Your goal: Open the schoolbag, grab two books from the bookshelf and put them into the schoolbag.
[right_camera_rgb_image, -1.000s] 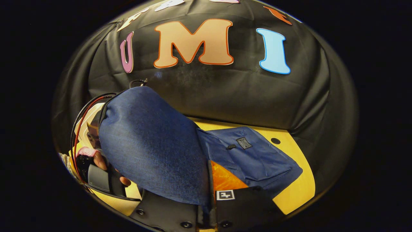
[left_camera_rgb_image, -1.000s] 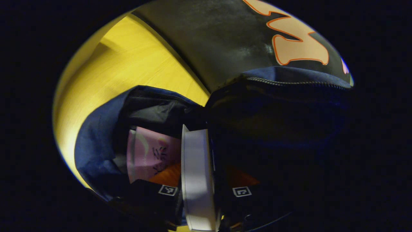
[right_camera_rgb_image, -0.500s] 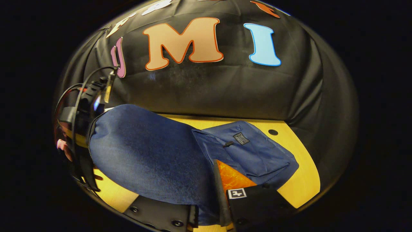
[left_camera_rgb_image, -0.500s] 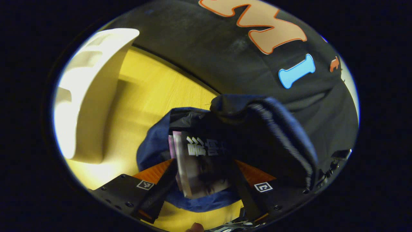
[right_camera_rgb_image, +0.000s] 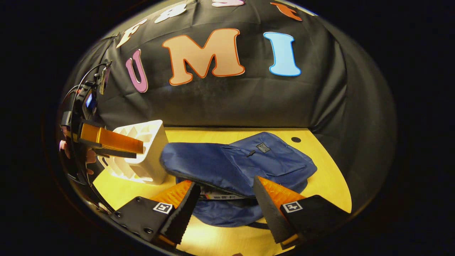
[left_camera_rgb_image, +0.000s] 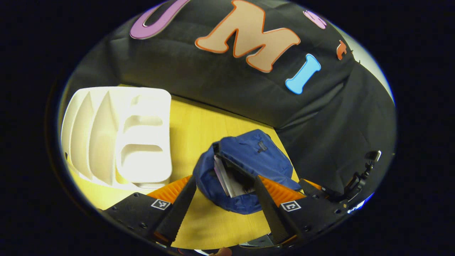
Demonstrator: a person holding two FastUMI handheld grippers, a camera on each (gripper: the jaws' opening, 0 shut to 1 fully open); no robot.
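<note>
lying just ahead of both grippers, bag [left_camera_rgb_image: 249, 167] on desk [left_camera_rgb_image: 199, 121], books [left_camera_rgb_image: 231, 177] poking out its mouth. left gripper [left_camera_rgb_image: 224, 206] and right gripper [right_camera_rgb_image: 222, 209] fingers spread, empty. right looks nearer the mouth.

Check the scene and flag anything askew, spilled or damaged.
Nothing stands out. The schoolbag lies open on the table with books tucked inside, and the white bookshelf stands upright beside it.

Inside the schoolbag [left_camera_rgb_image: 249, 160] the books [left_camera_rgb_image: 231, 177] show as edges; their covers lie hidden under the flap. The bookshelf [right_camera_rgb_image: 142, 160] is partly covered by the left hand-held gripper [right_camera_rgb_image: 138, 149].
</note>
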